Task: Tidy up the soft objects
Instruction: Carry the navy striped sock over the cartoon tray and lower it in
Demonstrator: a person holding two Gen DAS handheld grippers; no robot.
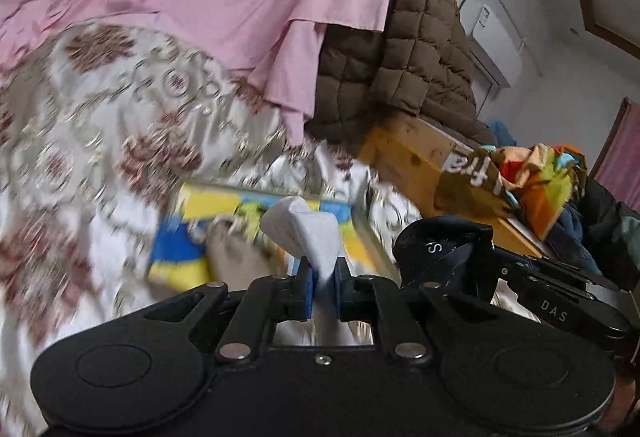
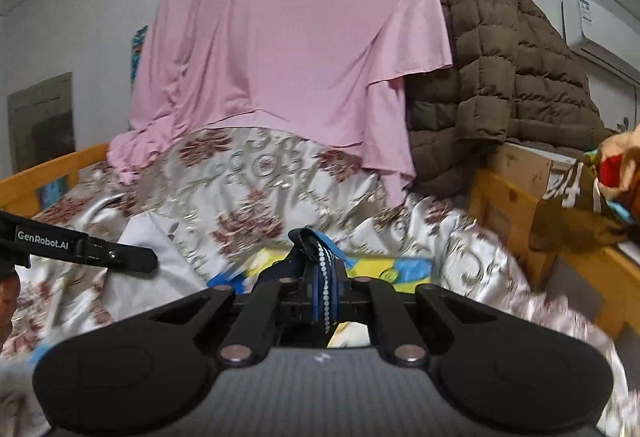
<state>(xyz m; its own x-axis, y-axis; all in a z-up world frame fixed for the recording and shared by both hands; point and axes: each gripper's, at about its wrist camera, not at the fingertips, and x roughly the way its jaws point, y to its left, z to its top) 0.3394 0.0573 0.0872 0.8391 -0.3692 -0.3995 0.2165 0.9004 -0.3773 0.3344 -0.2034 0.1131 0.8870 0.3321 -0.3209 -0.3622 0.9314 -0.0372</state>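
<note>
Left wrist view: the left gripper (image 1: 324, 287) has its jaws closed tight on a white cloth (image 1: 308, 233), which stands up between the blue pads and folds over just above them. Beyond the jaws lies a yellow and blue item (image 1: 208, 229) on the patterned bedspread (image 1: 100, 125); motion blur makes it hard to say what it is. To the right of the jaws the right gripper (image 1: 444, 241) appears from the side, partly cut off at the frame edge.

In the right wrist view, the right gripper (image 2: 324, 297) is also closed, pinching a dark blue strap with white dots (image 2: 323, 277) that rises just over the jaws. Where the strap goes below the jaws is hidden by the gripper body. Farther beyond the jaws hang a pink sheet (image 2: 300, 37) and a brown quilted jacket (image 2: 500, 77).
</note>
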